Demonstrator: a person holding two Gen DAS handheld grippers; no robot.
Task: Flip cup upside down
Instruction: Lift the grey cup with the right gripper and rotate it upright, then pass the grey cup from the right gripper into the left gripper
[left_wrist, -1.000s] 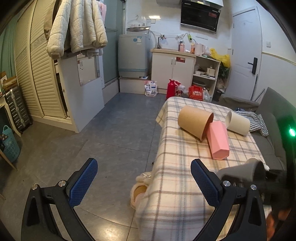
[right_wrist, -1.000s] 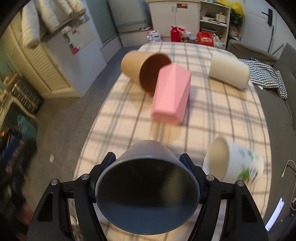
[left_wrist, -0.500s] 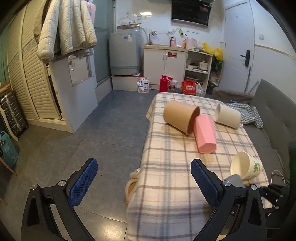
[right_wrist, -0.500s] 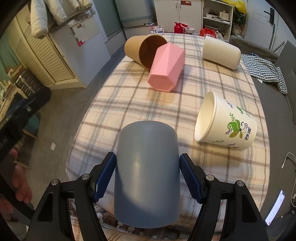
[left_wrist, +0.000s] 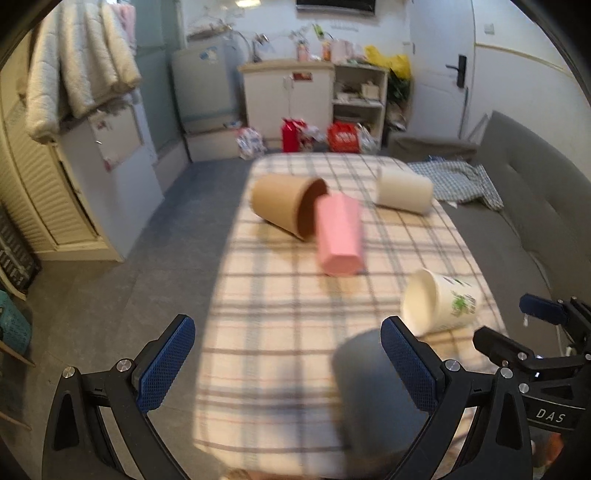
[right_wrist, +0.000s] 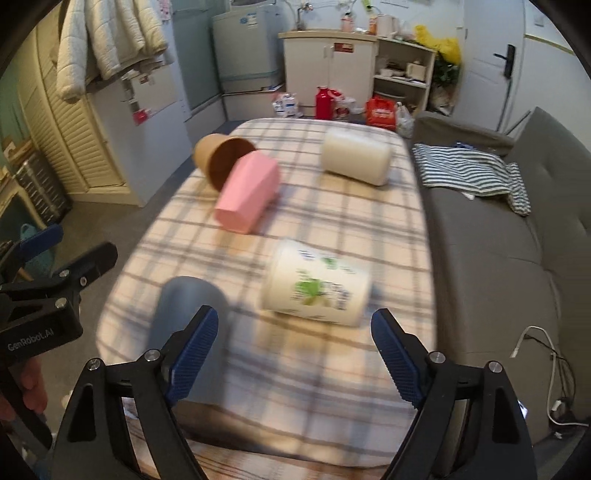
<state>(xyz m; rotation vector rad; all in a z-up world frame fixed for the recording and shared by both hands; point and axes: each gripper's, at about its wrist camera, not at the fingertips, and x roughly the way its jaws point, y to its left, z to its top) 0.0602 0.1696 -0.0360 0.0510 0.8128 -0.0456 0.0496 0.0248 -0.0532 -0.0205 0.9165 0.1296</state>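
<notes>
A grey cup (left_wrist: 373, 391) stands upside down at the near edge of the checked table (left_wrist: 280, 295); it also shows in the right wrist view (right_wrist: 184, 306). My right gripper (right_wrist: 295, 354) is open and empty, drawn back from the grey cup, which sits just beyond its left finger. My left gripper (left_wrist: 288, 365) is open and empty over the table's near left edge. A white cup with a green print (right_wrist: 317, 284) lies on its side near the grey cup, also in the left wrist view (left_wrist: 439, 302).
A brown cup (left_wrist: 288, 203), a pink cup (left_wrist: 338, 236) and a cream cup (left_wrist: 404, 192) lie on their sides farther back. A grey sofa (right_wrist: 498, 240) with a striped cloth (right_wrist: 476, 170) runs along the table's right. Floor and cabinets lie left.
My right gripper turned the grey cup mouth down, set it on the table, opened and pulled back. The left gripper swung right toward the table.
</notes>
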